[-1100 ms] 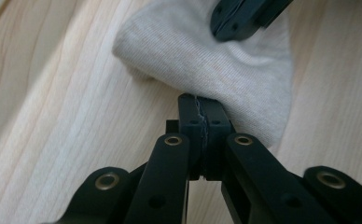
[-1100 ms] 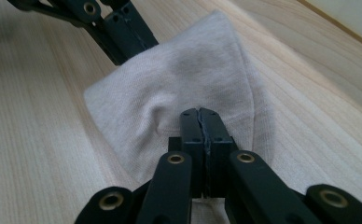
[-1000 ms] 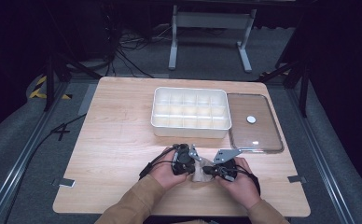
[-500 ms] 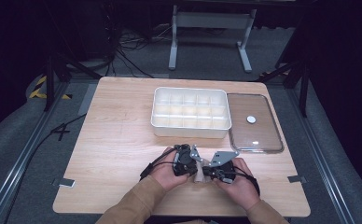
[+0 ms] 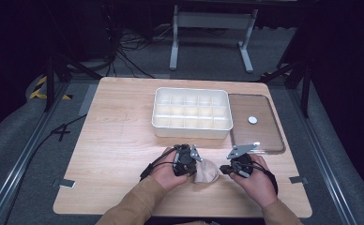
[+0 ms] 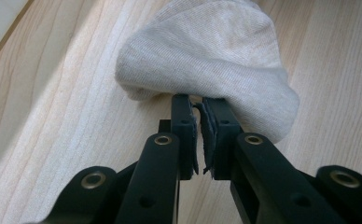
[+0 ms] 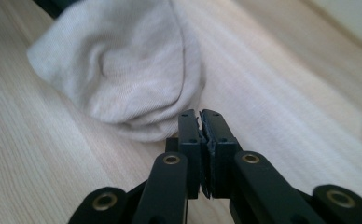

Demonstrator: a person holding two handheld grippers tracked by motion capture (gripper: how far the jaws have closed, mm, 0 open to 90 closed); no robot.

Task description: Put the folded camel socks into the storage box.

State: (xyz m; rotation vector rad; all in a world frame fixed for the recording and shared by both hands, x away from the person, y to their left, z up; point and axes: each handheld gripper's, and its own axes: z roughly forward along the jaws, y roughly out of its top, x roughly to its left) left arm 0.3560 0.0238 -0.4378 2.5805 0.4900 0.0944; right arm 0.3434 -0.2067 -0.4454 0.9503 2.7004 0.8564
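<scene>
A wooden surface (image 5: 119,140) carried a white compartment tray (image 5: 192,112), every compartment seemingly unfilled. A clear lid (image 5: 255,123) lay just beside the tray. Nearer the person than the tray, a beige sock (image 5: 205,172) was bunched. The left gripper (image 6: 200,100) was pinched on its edge; the right gripper (image 7: 200,116) was closed, apparently on nothing. Stowing was judged not yet begun.

Both forearms are extended in from the near edge, close together. The left claw (image 5: 195,165) is held in the left hand (image 5: 167,169), its jaws nearly closed. The right claw (image 5: 224,169) is gripped by the right hand (image 5: 257,180), jaws pressed together.
</scene>
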